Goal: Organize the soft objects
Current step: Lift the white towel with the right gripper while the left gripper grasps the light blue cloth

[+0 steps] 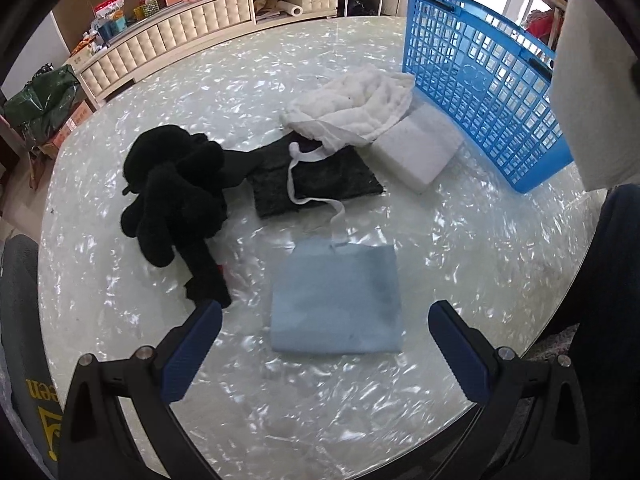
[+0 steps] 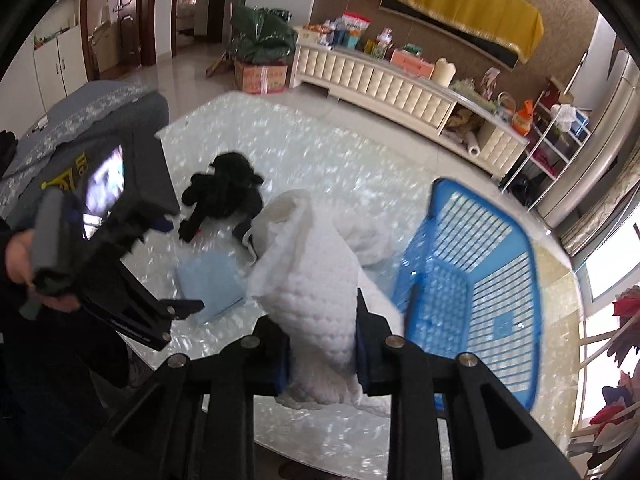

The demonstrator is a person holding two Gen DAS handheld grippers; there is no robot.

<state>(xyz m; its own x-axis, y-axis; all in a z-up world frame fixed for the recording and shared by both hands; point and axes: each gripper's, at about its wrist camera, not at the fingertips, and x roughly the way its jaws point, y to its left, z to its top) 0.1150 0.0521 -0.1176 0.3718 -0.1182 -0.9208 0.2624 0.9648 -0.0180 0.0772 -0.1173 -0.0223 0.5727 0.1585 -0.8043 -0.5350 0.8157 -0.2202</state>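
Beside the blue basket (image 2: 472, 280), right tool (image 2: 322, 354) clamps the white quilted cloth (image 2: 320, 300), lifted off the table (image 2: 320, 432).
Left tool (image 1: 325, 344) gapes wide above light blue cloth (image 1: 336, 300); black plush toy (image 1: 176, 192) nearby.

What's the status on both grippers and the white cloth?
Left gripper open over blue cloth. Right gripper shut on white cloth, lifted beside blue basket. Nothing blocking.

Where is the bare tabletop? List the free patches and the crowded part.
Free: the table between the open left gripper and the blue cloth; the far side toward the cabinet; the strip right of the cloth, before the basket. Crowded: the middle, where black toy, dark pad, white cloth and sponge cluster.
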